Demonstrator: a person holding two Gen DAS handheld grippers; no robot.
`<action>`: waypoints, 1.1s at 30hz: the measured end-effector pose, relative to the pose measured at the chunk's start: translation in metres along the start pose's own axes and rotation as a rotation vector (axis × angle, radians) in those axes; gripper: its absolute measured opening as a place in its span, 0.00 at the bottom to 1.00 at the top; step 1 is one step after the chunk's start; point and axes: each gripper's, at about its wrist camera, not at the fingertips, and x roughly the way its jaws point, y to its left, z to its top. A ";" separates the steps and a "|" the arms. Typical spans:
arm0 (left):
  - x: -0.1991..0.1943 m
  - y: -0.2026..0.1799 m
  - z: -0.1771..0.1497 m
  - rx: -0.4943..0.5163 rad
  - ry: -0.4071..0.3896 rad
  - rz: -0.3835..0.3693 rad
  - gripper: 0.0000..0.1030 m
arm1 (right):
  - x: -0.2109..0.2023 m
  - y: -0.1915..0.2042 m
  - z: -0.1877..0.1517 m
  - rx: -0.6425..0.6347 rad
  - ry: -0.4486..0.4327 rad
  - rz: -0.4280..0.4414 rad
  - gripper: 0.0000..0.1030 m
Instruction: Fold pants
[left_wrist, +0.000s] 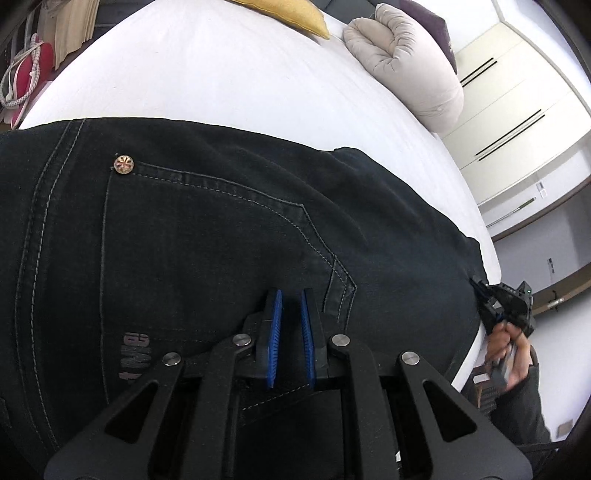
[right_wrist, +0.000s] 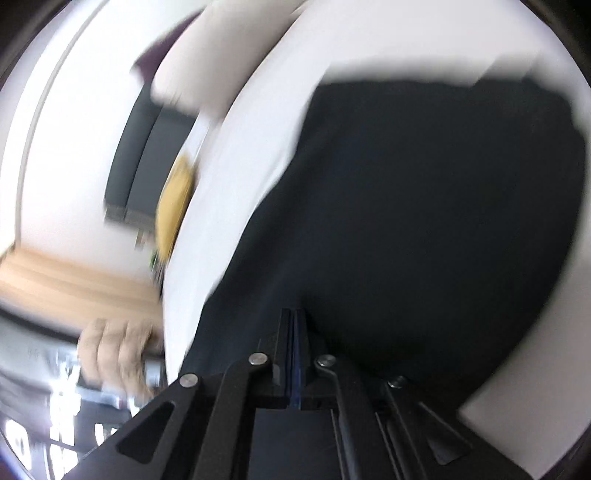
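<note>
Left tongs (left_wrist: 291, 306) closed, angled down over pants (left_wrist: 184, 240) | right tongs (right_wrist: 295, 325) closed

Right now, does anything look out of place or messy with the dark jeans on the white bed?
Nothing stands out. The black denim pants lie fairly flat on the white bed sheet, back pocket up, reaching the bed's edge. The yellow cushion and beige rolled pillow sit well clear. The right wrist view is blurred, so fine wrinkles cannot be judged.

A bed (left_wrist: 229, 77) with a white sheet fills the room's middle. At its head lie a yellow cushion (left_wrist: 295, 14), a beige pillow (left_wrist: 410, 62) and a purple cushion (left_wrist: 432, 26). Beside the bed stands a cream wardrobe (left_wrist: 517, 122) with dark handle strips; daylight is bright.
</note>
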 end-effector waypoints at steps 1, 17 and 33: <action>0.000 0.000 -0.001 0.001 0.001 0.002 0.11 | -0.010 -0.010 0.006 0.024 -0.032 -0.014 0.00; 0.013 -0.017 0.008 0.001 -0.012 0.020 0.11 | -0.114 -0.057 0.004 0.191 -0.233 0.017 0.58; 0.017 -0.017 0.011 0.005 -0.009 0.030 0.11 | -0.083 -0.079 0.023 0.345 -0.182 0.162 0.35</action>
